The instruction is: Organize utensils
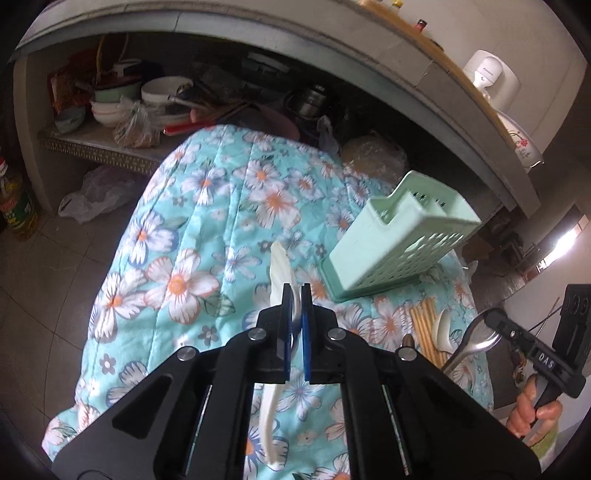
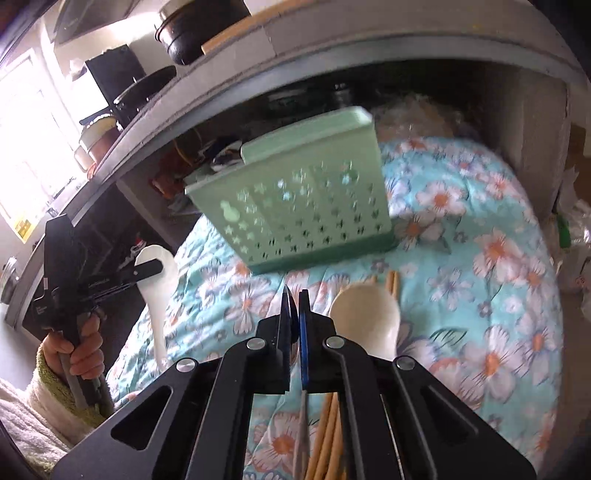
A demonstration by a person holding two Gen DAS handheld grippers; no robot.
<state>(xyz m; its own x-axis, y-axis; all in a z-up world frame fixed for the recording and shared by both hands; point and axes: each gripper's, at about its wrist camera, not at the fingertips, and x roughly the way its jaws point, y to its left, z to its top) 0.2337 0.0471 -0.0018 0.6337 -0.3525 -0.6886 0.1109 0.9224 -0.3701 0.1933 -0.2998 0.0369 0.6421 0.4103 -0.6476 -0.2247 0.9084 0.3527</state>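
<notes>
**Two spoons up, basket waiting**

The left gripper (image 1: 295, 299) is pinched tight on a white spoon (image 1: 279, 269). The spoon's long way runs along the fingers, with its bowl poking out past the tips and its handle hanging back under the claw. The right gripper (image 2: 294, 299) is pinched tight too, on a metal spoon (image 1: 471, 345). Its shiny bowl sits between the pads and its thin handle (image 2: 302, 435) trails back below.

The green basket (image 1: 397, 236) stands on the flowery quilt (image 1: 177, 240) near the far edge. It lies ahead of both claws. From the left claw it is ahead and off to the right. From the right claw it is nearly straight ahead, so the right hand looks to me like the nearer one. Its open top faces up and away, so I think each spoon has to be tipped handle down to drop in.

Still lying on the quilt, just this side of the basket, are another white spoon (image 2: 365, 317) and a bunch of wooden chopsticks (image 1: 428, 328), side by side near the right edge.

The quilt is soft and lumpy. Behind it is a grey stone shelf (image 1: 258, 33) with bowls (image 1: 110, 107) and pots stuffed under it. The floor (image 1: 40, 280) is tiled, and a crumpled plastic bag (image 1: 94, 192) lies on it.
</notes>
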